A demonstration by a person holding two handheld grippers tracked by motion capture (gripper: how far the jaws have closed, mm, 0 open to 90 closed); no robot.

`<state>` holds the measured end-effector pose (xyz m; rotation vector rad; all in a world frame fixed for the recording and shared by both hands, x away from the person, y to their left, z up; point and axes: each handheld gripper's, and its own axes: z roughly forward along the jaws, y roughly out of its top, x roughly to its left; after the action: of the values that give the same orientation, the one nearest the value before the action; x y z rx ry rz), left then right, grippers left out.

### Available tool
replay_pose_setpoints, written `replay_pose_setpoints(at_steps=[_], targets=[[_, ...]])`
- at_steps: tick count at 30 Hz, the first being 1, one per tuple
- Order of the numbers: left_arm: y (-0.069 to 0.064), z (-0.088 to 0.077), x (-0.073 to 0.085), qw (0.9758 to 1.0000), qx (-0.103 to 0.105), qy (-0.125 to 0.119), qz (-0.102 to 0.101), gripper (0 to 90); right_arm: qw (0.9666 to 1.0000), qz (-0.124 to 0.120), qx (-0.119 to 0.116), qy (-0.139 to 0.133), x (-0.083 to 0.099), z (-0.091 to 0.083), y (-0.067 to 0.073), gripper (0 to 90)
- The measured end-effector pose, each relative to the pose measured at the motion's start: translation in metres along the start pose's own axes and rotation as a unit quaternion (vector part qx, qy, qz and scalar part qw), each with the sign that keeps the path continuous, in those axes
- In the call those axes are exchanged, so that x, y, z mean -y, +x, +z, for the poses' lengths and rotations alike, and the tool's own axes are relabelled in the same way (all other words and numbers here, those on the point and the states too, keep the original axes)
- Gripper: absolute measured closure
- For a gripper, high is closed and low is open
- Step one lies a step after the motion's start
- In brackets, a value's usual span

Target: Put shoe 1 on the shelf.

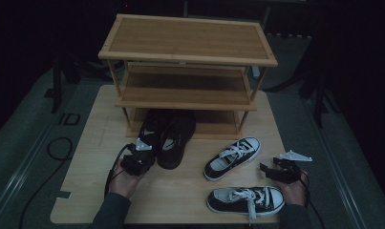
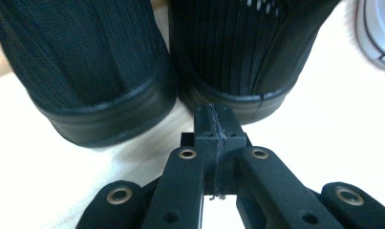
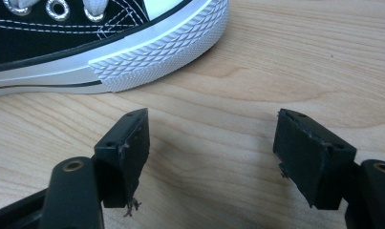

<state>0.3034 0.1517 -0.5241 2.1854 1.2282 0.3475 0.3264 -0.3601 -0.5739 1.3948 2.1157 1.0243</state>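
Dark floor surrounds the bench (image 1: pixel 190 195), with a rack (image 1: pixel 187 52) at the upper centre. At lower left, the left claw (image 2: pixel 214 125) is closed and empty, just behind the black shoes' (image 1: pixel 167 136) heels. At lower right, the right claw (image 3: pixel 211 152) gapes, empty, beside a sneaker (image 3: pixel 99 43).

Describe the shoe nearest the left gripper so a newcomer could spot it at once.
Start at the wooden rack on the table. Two black slip-on shoes stand at its bottom shelf; the left black shoe is by the left gripper. Unlike the laced sneakers, it is all black.
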Motion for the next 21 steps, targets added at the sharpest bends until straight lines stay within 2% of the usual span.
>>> replay_pose_setpoints(at_steps=[14,21], targets=[[-0.009,0.018,0.010,0.9995,0.002,0.029,0.012,90.0,1.0000,0.000,0.000,0.000,0.000,0.000,0.000,28.1],[-0.017,0.027,0.012,0.9992,0.009,0.033,0.020,90.0,1.0000,-0.001,0.001,0.000,0.000,0.000,0.000,28.1]])
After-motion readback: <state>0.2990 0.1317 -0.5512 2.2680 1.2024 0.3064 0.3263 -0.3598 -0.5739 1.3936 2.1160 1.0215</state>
